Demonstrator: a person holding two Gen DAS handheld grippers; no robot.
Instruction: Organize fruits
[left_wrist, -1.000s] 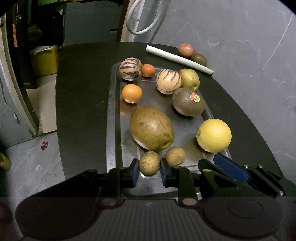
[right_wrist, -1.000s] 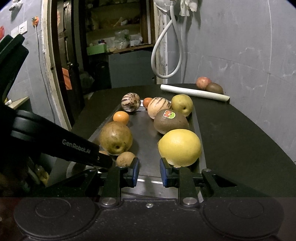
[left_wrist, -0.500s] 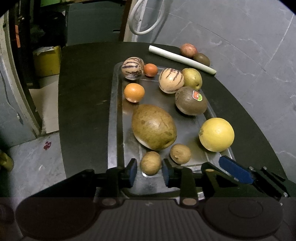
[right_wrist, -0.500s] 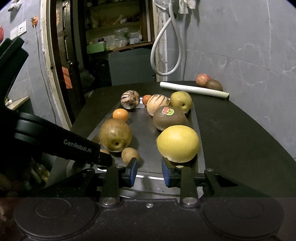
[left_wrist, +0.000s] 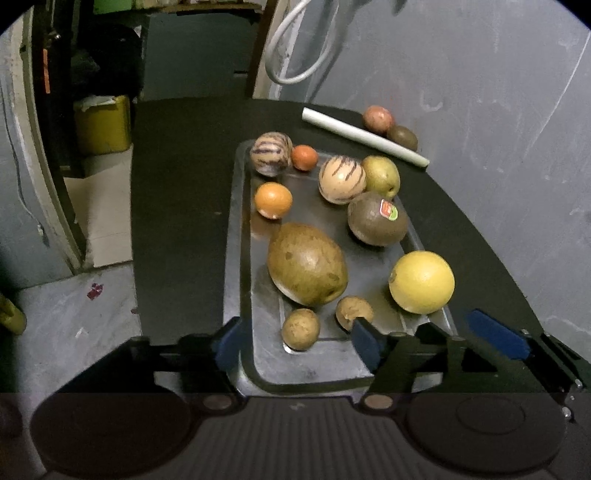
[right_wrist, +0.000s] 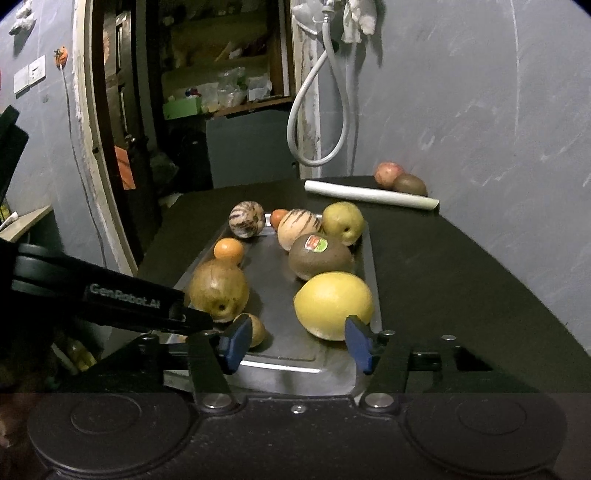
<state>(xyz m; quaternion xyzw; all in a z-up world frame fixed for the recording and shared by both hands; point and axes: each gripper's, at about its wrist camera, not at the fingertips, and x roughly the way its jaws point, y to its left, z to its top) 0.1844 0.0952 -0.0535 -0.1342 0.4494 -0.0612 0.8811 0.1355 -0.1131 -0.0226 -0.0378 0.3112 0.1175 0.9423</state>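
Black round table (left_wrist: 177, 206) against grey wall (left_wrist: 498, 122), steel tray (left_wrist: 236, 229) of fruit on top; left gripper (left_wrist: 295, 341) and right gripper (right_wrist: 295, 343) wide open, empty.

Black claw (right_wrist: 297, 345), blue fingertips (right_wrist: 236, 341)
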